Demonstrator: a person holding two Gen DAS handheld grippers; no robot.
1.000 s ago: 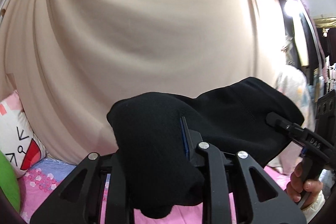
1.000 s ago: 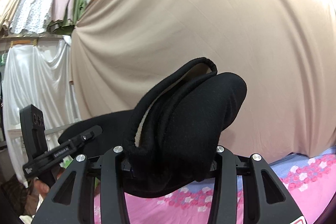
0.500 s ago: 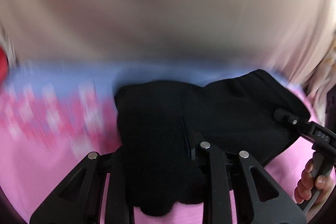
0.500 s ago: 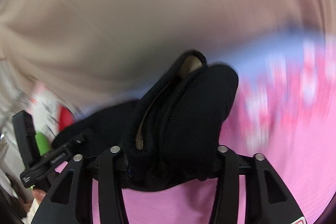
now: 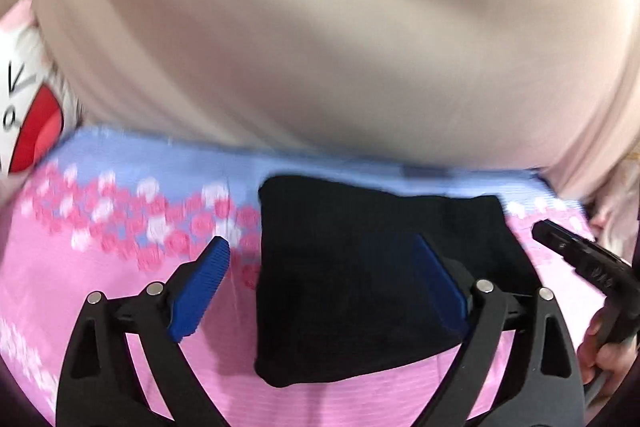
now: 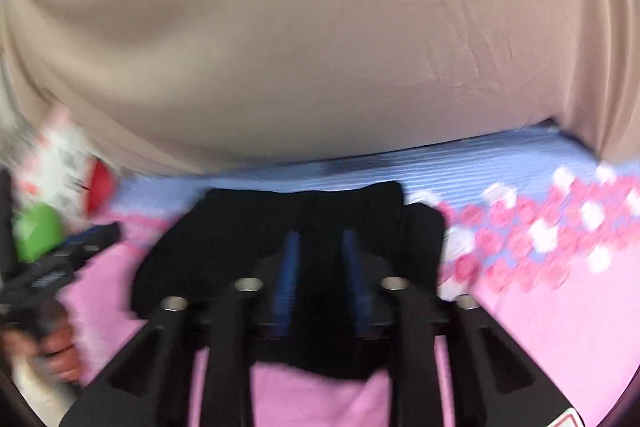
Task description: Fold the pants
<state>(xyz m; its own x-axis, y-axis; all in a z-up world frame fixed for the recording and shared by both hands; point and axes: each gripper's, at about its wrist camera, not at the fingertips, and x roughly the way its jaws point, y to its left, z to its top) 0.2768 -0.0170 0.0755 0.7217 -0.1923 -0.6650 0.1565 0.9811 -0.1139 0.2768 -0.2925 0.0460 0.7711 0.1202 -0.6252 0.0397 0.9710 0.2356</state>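
You are resting the folded black pants [image 5: 360,291] flat on the pink bedspread [image 5: 100,291], close to its blue flowered border and the beige curtain [image 5: 320,27] hanging behind it. Your left gripper [image 5: 320,283] is standing wide apart, its jaws having just been opening; the left blue pad [image 5: 198,291] is hanging over bare bedspread beside the cloth's edge, and the right one is lying over the black fabric, so neither is squeezing the garment. Your right gripper [image 6: 320,279] is sitting over the near edge of the pants [image 6: 280,235], its jaws having just been closing and now standing partway apart with black cloth between the two blue pads; the blur is making it impossible to tell whether they are pressing on it. A hand [image 5: 604,355] is showing at the right edge of the left wrist view, wrapping that gripper's handle. A white, red and green cushion [image 6: 52,195] is lying at the far left of the bed.
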